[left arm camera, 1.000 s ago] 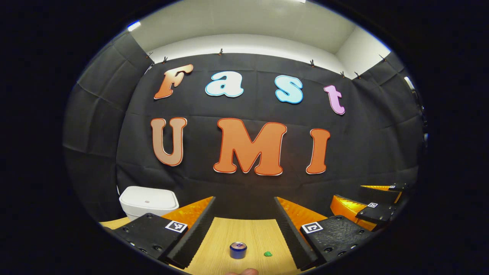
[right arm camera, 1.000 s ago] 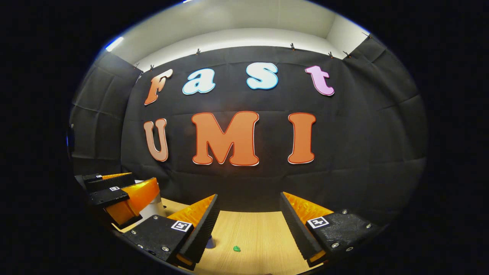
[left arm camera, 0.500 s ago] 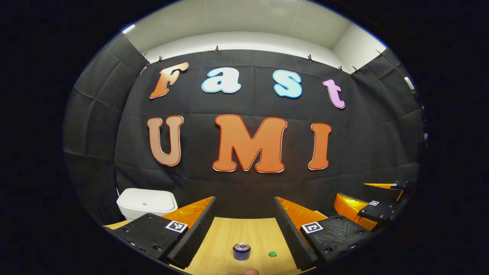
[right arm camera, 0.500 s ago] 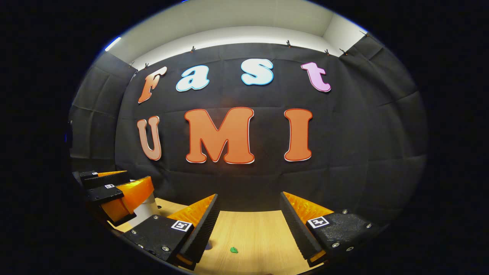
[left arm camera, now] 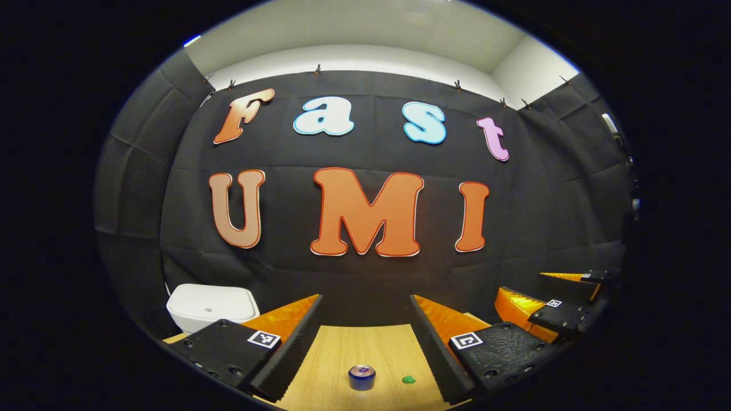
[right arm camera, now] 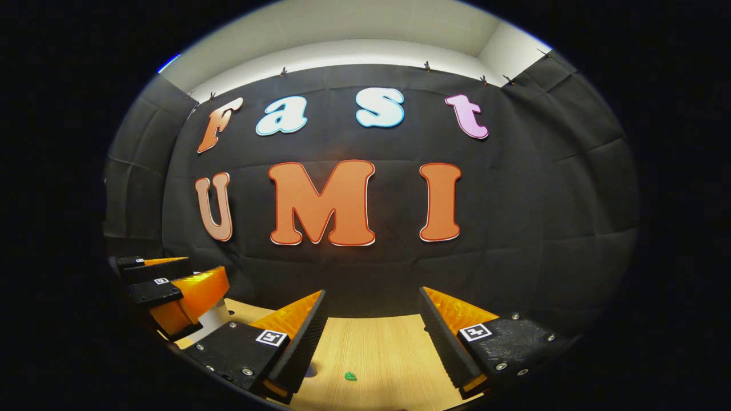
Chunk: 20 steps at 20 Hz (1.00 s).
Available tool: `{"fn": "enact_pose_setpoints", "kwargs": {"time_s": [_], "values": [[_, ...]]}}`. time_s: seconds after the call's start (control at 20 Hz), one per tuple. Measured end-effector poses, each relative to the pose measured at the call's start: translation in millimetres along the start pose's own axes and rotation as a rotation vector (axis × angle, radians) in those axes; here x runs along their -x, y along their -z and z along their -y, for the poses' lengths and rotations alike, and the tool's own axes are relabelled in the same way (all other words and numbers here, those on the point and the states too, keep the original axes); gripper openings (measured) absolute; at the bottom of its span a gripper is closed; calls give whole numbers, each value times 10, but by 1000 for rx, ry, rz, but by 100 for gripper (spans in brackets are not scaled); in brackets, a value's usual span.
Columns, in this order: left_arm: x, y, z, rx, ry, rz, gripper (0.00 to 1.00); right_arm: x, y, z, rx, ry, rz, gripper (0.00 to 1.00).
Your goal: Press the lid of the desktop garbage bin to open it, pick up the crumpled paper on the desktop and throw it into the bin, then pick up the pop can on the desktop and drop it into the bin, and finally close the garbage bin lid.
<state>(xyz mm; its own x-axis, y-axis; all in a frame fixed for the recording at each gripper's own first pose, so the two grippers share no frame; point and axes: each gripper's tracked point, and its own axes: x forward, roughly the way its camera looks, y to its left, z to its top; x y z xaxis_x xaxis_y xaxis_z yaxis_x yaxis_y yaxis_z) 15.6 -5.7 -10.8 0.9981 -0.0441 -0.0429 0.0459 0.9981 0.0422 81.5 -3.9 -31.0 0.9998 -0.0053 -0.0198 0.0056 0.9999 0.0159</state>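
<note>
The white garbage bin (left arm camera: 210,305) sits at the far left of the wooden desktop (left arm camera: 365,348) in the left gripper view, close to the black cloth wall (left arm camera: 365,268), with its lid (left arm camera: 211,299) lying flat and closed. Nearer on the desktop, the pop can (left arm camera: 362,377) stands upright, its round top facing up, and just to its right, apart from it, lies a small green crumpled paper (left arm camera: 408,379). Both rest on the bare wood between the fingers of the left gripper (left arm camera: 365,308), whose jaws stand wide apart with nothing between them, above the desktop. At the right edge of that view the right gripper (left arm camera: 557,297) shows farther off, also above the table. In the right gripper view, the right gripper (right arm camera: 371,302) has its jaws spread wide and holds nothing; the crumpled paper (right arm camera: 350,376) lies on the desktop (right arm camera: 377,348) between its fingers, nearer the left one. At the left of this view the left gripper (right arm camera: 171,279) appears, with a bit of the white bin (right arm camera: 214,321) visible just behind and below it.
</note>
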Motion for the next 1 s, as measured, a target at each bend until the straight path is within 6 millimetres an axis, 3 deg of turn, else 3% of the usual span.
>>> {"fn": "enact_pose_setpoints", "kwargs": {"time_s": [0.25,0.6,0.7,0.75,0.9,1.0], "values": [[-85,-73,-173,-15,-62,34,81,-48,13,-133,5,-23,-2,93],[-83,-114,-577,-57,-182,33,35,-135,109,-346,8,-59,-27,93],[-94,-124,-684,-68,-215,30,24,-175,133,-410,7,-68,-32,93],[-61,-129,-747,-82,-235,31,23,-192,138,-436,8,-69,-33,93],[-88,-123,-969,-104,-296,20,1,-258,171,-505,5,-77,-39,93],[-71,-120,-1065,-102,-328,10,5,-299,182,-552,7,-83,-41,93]]}}
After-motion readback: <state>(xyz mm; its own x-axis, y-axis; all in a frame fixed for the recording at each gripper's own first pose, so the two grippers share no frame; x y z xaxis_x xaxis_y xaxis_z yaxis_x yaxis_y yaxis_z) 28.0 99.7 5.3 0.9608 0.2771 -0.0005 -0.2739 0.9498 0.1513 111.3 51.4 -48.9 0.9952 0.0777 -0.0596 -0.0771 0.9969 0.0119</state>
